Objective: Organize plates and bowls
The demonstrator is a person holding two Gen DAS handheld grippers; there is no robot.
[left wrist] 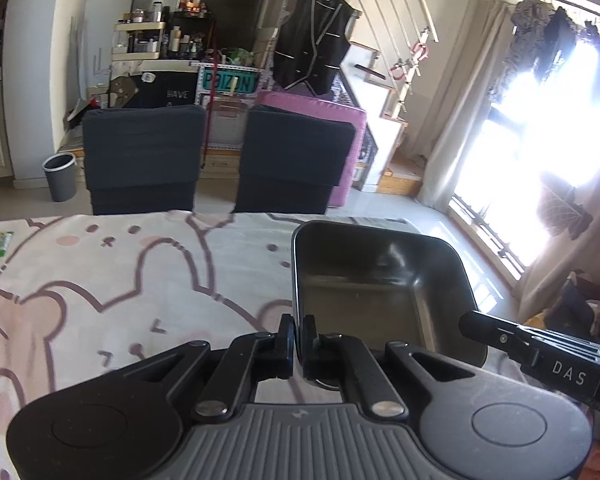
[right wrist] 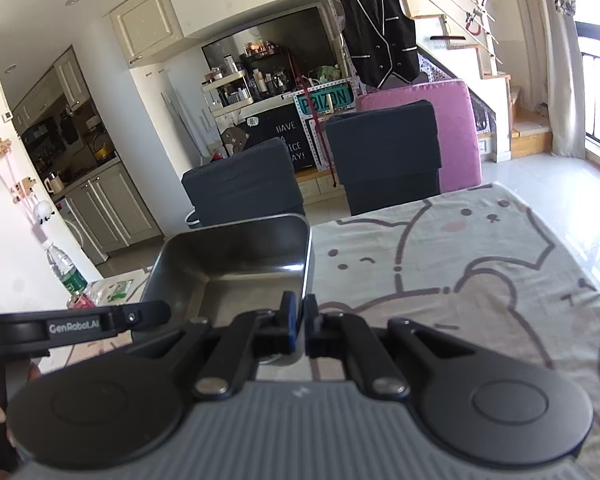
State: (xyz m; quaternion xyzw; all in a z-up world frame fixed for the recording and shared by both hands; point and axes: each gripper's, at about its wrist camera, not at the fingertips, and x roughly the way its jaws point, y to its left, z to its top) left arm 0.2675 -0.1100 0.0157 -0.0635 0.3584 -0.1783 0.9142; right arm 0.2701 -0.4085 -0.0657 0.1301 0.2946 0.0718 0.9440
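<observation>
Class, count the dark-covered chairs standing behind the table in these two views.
2: the left chair and the right chair stand side by side behind the table. Others may be out of view.

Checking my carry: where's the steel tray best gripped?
By its thin upright side walls, one gripper per opposite side, jaws straddling the rim from the near end. That is how the left gripper and right gripper hold the steel tray now.
</observation>
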